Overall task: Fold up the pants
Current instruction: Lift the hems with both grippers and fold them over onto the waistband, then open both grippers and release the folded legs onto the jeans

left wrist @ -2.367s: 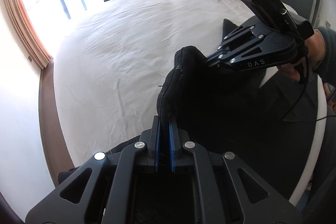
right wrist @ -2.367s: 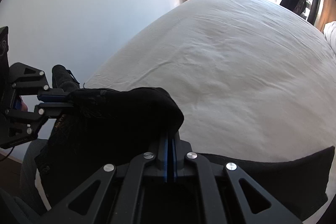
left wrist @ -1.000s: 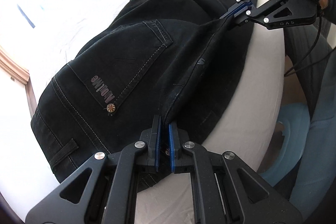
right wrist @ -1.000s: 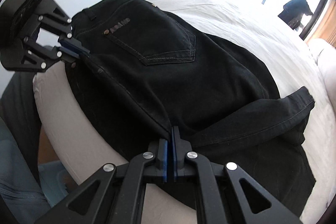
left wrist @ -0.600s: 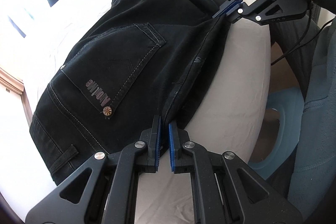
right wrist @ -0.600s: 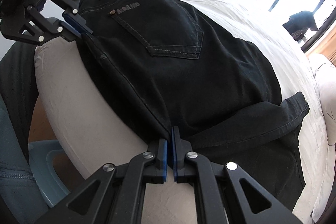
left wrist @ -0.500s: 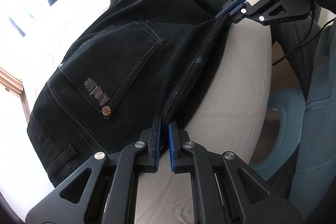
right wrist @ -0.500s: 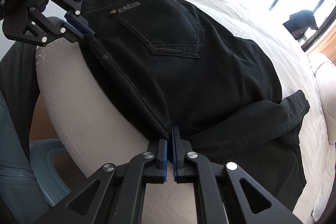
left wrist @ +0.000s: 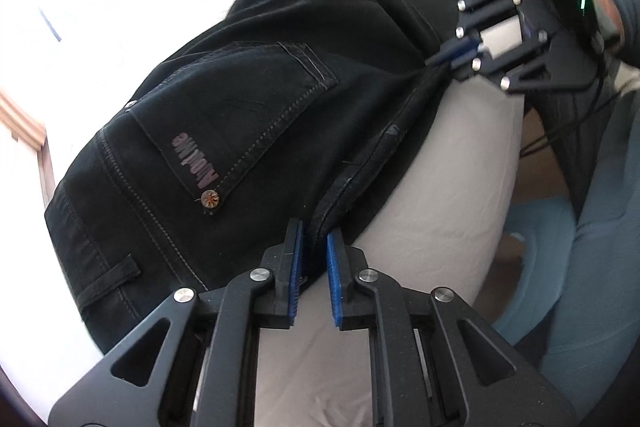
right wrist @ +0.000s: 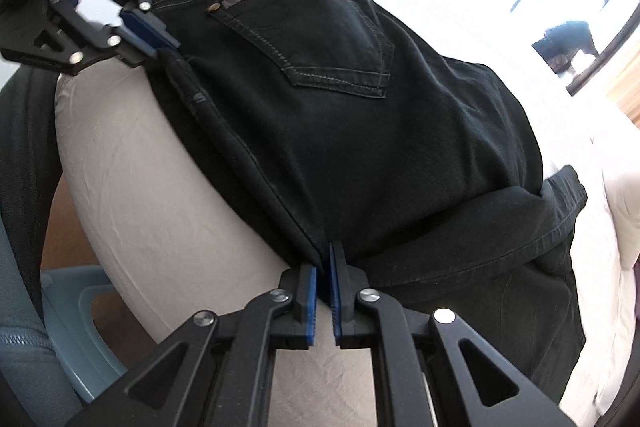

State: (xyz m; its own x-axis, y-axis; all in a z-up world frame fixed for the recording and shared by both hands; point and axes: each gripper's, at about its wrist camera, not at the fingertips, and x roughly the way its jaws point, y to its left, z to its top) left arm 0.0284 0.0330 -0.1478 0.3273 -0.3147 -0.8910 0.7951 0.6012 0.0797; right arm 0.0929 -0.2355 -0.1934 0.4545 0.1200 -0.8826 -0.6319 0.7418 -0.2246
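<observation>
I see a bed (left wrist: pixel 440 187) covered with a white sheet, and it fills most of both views. The black pants (left wrist: pixel 248 115) lie flat on the bed near its front edge, seat side up. Their near seam runs along the rounded mattress edge. One leg end (right wrist: pixel 532 211) is turned back across the cloth on the far right. A back pocket (left wrist: pixel 248 119) with a stitched label and a rivet faces up toward the left wrist camera.

My left gripper (left wrist: pixel 311 277) sits at the waist end of the near seam. Its blue pads stand a narrow gap apart, and the seam edge lies between them; one pad appears clear of the cloth, so I read it as loosened, not clamped.

My right gripper (right wrist: pixel 322 293) sits at the other end of the same seam. Its pads are close together with a slim gap, and the cloth edge meets their tips. I cannot tell whether it grips.
</observation>
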